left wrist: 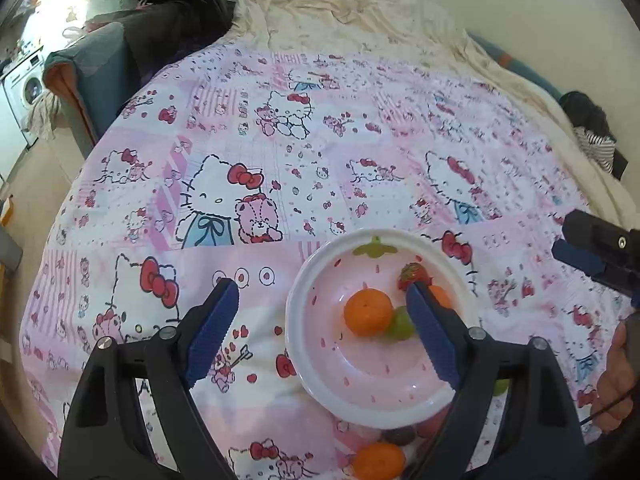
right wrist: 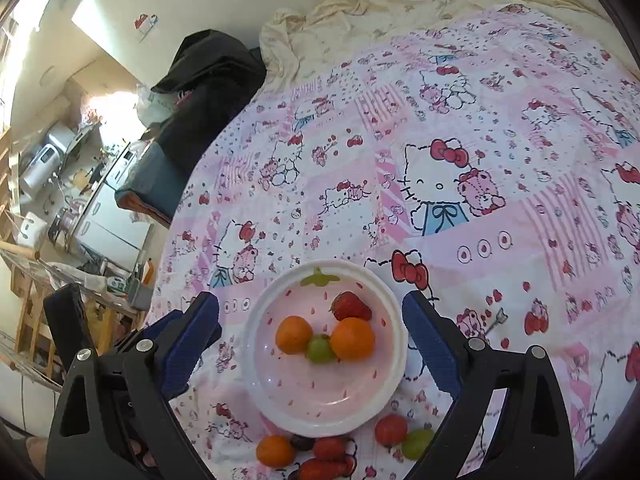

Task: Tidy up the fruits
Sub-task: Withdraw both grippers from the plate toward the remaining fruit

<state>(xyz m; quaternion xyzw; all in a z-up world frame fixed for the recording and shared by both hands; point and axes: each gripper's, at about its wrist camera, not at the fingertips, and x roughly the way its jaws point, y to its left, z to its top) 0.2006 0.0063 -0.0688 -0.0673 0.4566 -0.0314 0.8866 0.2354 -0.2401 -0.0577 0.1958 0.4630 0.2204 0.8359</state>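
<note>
Your right gripper [right wrist: 310,344] hung wide open, empty, above the pink bowl [right wrist: 256,344]; your left gripper [left wrist: 322,332] gaped empty too. The loose green grape [right wrist: 417,443] lay nearer you, below your right finger: small, slick, squashable, so you'd pinch its middle gently.

A bowl [right wrist: 256,360] sits on a bed [right wrist: 500,152]. Inside it, two oranges [right wrist: 294,335] flank a grape [right wrist: 320,349], touching it, with a strawberry [right wrist: 351,306] behind them. More fruit [right wrist: 276,450] lies on the bed just in front of the bowl.
</note>
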